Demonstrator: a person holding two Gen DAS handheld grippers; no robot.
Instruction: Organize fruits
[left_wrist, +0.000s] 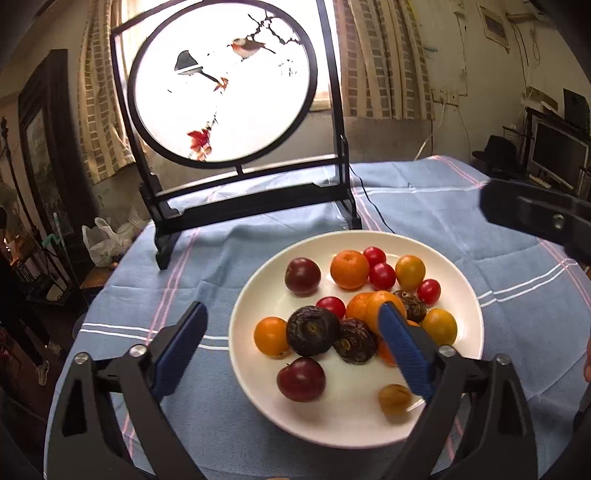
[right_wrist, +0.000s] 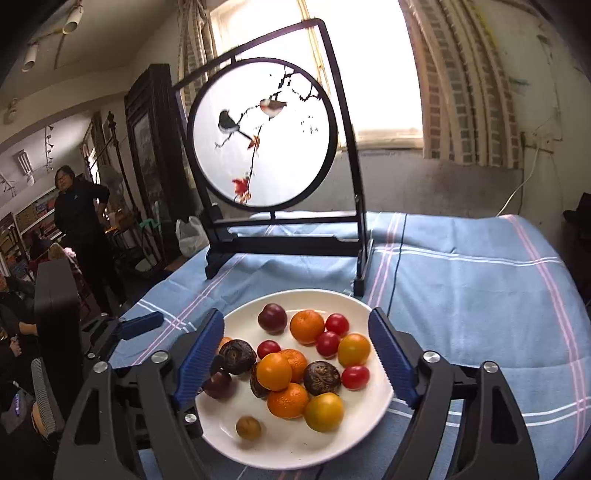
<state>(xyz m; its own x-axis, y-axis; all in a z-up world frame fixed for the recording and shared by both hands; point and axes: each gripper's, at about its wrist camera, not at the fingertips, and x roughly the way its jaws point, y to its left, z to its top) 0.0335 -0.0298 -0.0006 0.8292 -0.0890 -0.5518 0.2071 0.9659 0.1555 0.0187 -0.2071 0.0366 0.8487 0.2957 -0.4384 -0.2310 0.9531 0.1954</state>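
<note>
A white plate (left_wrist: 354, 424) on the blue tablecloth holds several fruits: oranges (left_wrist: 349, 268), red cherry tomatoes (left_wrist: 382, 276), yellow-orange tomatoes (left_wrist: 272, 336), dark plums (left_wrist: 302, 277), dark wrinkled fruits (left_wrist: 312, 330) and a small brownish fruit (left_wrist: 394, 399). My left gripper (left_wrist: 291, 314) is open above the plate's near left side, empty. In the right wrist view the plate (right_wrist: 295, 448) sits between the fingers of my right gripper (right_wrist: 297, 321), which is open and empty above it. The small brownish fruit (right_wrist: 248, 427) looks blurred there. The left gripper (right_wrist: 140, 325) shows at the left.
A black-framed round bird screen (left_wrist: 221, 85) stands on the tablecloth (left_wrist: 443, 221) behind the plate, with a black cable (left_wrist: 373, 206) beside it. The right gripper's body (left_wrist: 535, 214) shows at the right. A person (right_wrist: 79, 218) stands beyond the table's left side.
</note>
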